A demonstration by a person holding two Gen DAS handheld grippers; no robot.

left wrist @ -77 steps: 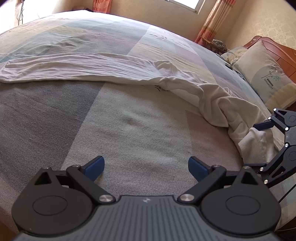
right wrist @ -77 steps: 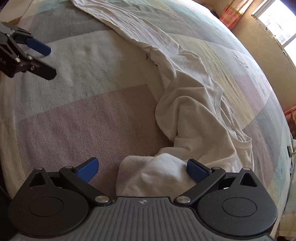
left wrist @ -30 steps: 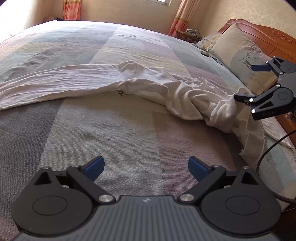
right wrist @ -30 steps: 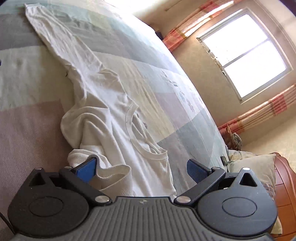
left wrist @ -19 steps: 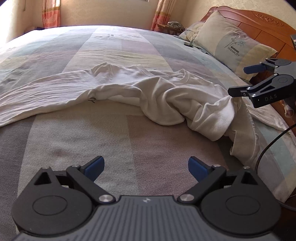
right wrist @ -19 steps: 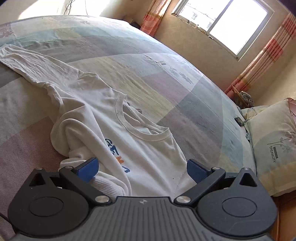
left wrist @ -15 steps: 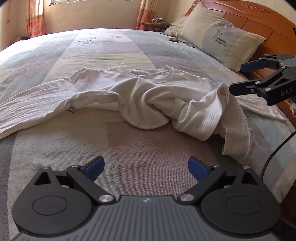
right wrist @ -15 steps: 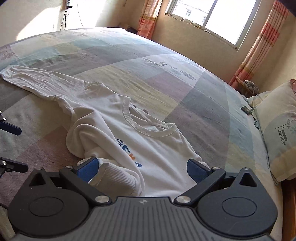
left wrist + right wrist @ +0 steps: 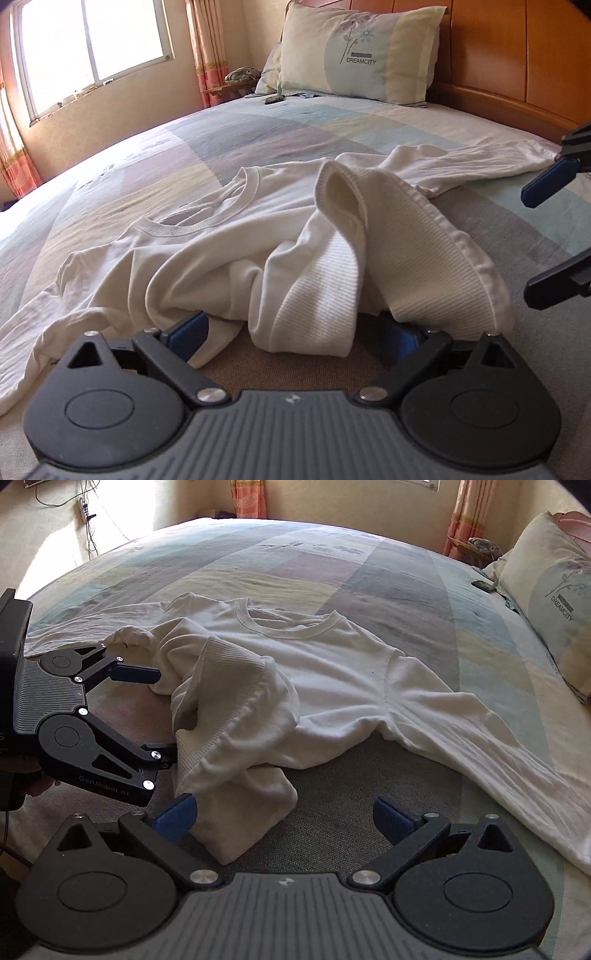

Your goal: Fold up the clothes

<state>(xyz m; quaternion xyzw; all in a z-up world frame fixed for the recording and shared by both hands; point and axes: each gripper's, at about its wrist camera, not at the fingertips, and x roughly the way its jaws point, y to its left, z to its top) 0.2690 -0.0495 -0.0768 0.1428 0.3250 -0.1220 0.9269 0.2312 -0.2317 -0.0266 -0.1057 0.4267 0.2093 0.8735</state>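
Note:
A white long-sleeve shirt point(image 9: 332, 672) lies face up on the bed, its neckline toward the far side and one sleeve point(image 9: 517, 760) stretched right. Its ribbed hem point(image 9: 369, 251) is bunched into a raised heap at the near edge. My left gripper point(image 9: 293, 330) is open, low on the bedspread, with folds of the heap between its blue pads. In the right wrist view, the left gripper point(image 9: 166, 714) straddles the heap's left side. My right gripper point(image 9: 284, 819) is open; its left pad touches a ribbed fold and the rest of the gap holds nothing. The right gripper point(image 9: 530, 247) also shows at the left wrist view's right edge.
The patchwork bedspread point(image 9: 258, 129) runs under everything. A pillow point(image 9: 362, 51) leans on the wooden headboard point(image 9: 517, 74), with a small dark object point(image 9: 484, 586) on the bed beside it. A window point(image 9: 92, 48) and curtains stand beyond the far side.
Both views have swung round toward the bunched hem. My left gripper has moved forward until the heap sits between its fingers. Both grippers stay open.

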